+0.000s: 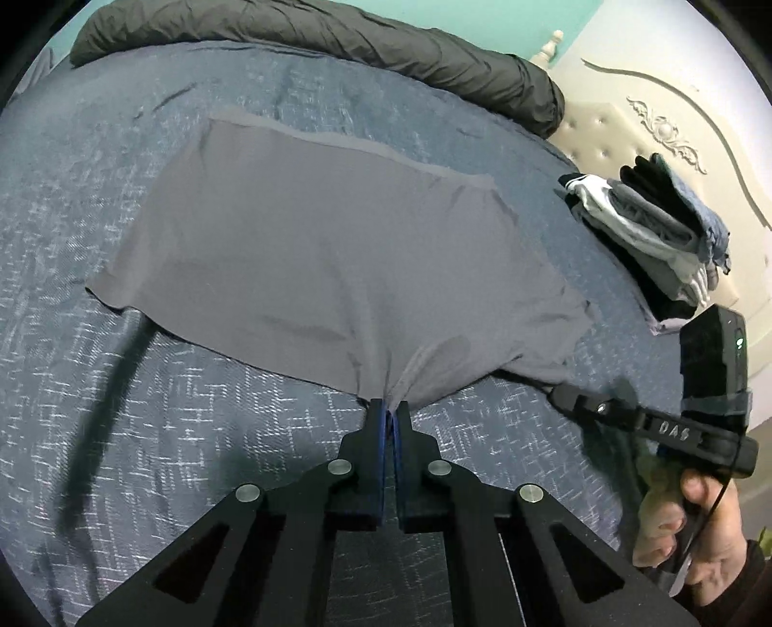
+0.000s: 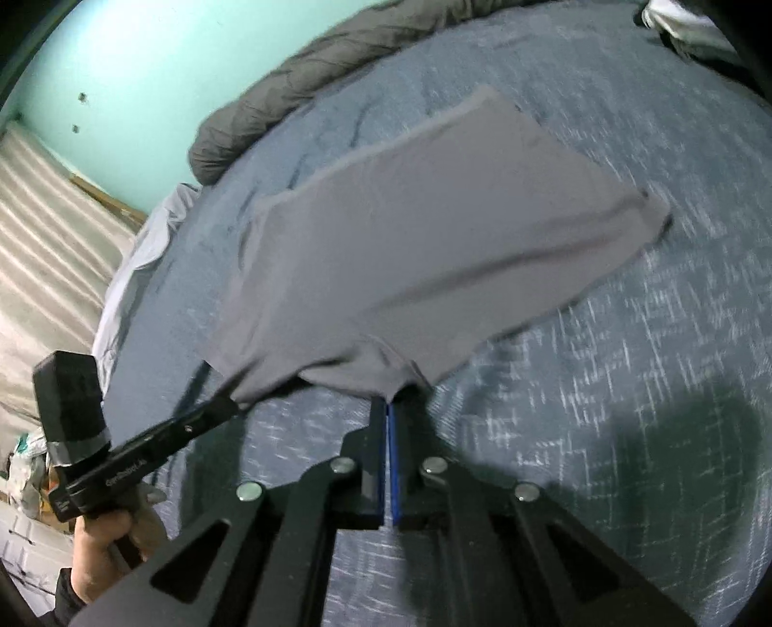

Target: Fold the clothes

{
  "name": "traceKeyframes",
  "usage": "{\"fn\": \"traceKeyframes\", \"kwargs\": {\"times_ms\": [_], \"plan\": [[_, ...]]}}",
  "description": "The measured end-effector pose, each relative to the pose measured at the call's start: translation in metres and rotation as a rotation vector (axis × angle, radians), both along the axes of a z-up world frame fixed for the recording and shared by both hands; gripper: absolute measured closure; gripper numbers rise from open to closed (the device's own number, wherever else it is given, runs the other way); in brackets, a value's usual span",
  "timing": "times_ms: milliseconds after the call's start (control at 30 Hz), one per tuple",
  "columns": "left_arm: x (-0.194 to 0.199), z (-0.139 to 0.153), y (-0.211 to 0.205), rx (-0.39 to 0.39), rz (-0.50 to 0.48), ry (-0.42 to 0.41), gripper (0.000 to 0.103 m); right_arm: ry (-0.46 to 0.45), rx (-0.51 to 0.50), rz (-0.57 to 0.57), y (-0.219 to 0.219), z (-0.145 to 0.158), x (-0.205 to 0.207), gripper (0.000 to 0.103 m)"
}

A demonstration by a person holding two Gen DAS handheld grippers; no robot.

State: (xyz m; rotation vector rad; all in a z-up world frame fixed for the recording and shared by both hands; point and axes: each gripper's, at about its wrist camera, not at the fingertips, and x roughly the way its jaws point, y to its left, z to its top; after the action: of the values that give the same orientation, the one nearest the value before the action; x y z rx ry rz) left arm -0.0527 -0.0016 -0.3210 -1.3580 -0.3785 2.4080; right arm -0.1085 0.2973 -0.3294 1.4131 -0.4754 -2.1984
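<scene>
Left gripper (image 1: pixel 390 405) and right gripper (image 2: pixel 392 399) were each clamped tight on the near edge of the grey garment (image 1: pixel 313 260), which spread ahead of them over the blue bedspread (image 1: pixel 72 386). Fabric looked thin, limp, light; hem corners seemed the best hold.

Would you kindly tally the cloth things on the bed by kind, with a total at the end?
Grey garment spread flat, pinched at its near edge by the left claw and the right claw: 1
Stack of folded clothes: 1
Dark rolled quilt: 1
Blue bedspread: 1
Total: 4
</scene>
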Motion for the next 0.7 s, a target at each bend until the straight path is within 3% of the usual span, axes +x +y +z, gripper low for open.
{"fn": "traceKeyframes", "kwargs": {"times_ms": [133,700], "plan": [[-0.001,0.004,-0.005,0.001,0.022,0.011,0.100,0.013,0.055,0.030,-0.006,-0.001,0.004,0.103],[-0.003,-0.008,0.002,-0.054,0.010,-0.037,0.100,-0.032,0.070,0.066,-0.008,-0.004,0.003,0.102]]}}
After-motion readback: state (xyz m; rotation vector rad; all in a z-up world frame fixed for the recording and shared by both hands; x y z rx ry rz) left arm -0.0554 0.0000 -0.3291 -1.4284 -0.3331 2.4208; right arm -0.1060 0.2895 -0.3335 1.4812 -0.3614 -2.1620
